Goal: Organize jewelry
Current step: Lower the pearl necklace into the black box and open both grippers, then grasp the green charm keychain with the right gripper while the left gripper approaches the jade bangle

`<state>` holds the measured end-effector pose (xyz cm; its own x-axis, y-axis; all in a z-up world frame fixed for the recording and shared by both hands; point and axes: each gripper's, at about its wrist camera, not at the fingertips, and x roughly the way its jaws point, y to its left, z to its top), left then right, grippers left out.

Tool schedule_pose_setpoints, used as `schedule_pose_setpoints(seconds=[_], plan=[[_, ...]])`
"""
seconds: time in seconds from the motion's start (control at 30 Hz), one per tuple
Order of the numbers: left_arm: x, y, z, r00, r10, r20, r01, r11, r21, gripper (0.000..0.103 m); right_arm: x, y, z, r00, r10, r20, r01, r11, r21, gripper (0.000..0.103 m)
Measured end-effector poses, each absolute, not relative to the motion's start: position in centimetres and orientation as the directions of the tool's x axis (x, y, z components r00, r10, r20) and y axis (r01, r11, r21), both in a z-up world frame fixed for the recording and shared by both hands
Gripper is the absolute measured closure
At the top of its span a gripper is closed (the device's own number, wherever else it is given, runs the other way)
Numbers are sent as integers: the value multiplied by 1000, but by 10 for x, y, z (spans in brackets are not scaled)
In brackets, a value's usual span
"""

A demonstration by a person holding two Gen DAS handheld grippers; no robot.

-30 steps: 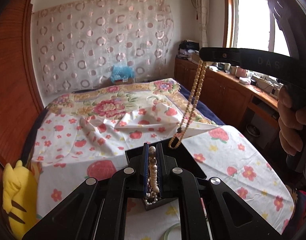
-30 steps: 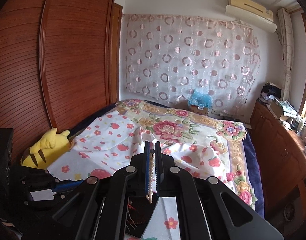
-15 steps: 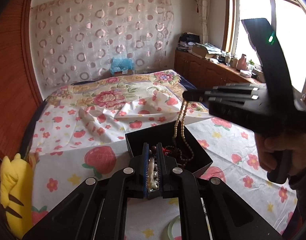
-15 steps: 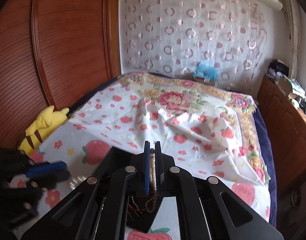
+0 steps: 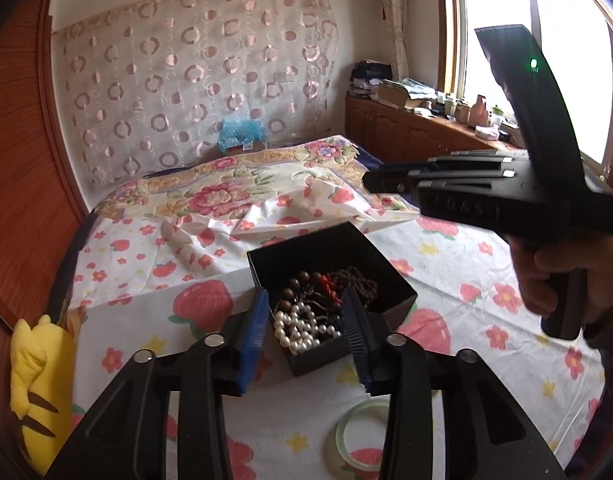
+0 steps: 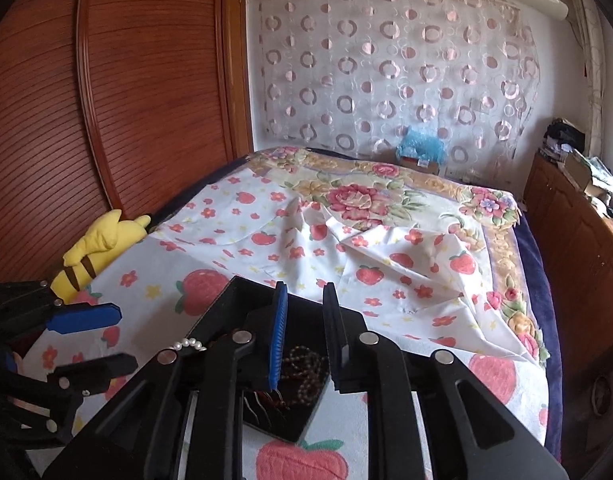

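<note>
A black box [image 5: 390, 264] sits on the bed and holds a white pearl strand [image 5: 296, 330], dark wooden beads [image 5: 356, 278] and a red piece. My left gripper [image 5: 306, 320] is open and empty, its blue pads on either side of the box's near corner. My right gripper [image 6: 304, 320] is open and empty above the box [image 6: 226, 304], where brown beads [image 6: 306, 372] and pearls [image 6: 188, 345] show. It also shows in the left wrist view [image 5: 374, 182], held above the box's right side. A pale green bangle [image 5: 360, 436] lies on the sheet in front of the box.
The bed has a strawberry-print sheet [image 5: 466, 280] with rumpled folds behind the box. A yellow plush toy [image 5: 38, 384] lies at the bed's left edge by the wooden wardrobe [image 6: 106, 120]. A wooden cabinet [image 5: 418, 136] runs along the right, under the window.
Both grippers have opened. The left one let the pearl strand fall into the box, and the right one let the long bead necklace fall in after lowering it.
</note>
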<state>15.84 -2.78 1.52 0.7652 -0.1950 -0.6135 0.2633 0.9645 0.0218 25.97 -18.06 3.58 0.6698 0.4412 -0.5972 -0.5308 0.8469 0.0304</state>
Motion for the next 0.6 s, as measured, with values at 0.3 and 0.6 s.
schedule_pose_setpoints(seconds=[0.3, 0.6], plan=[[138, -27, -10, 726, -205, -656, 283, 959, 14, 54, 215, -215, 11, 635, 465, -617, -550, 833, 62, 83], [117, -43, -56, 642, -238, -729, 335, 942, -12, 37, 179, -237, -40, 590, 439, -678, -540, 838, 73, 83]])
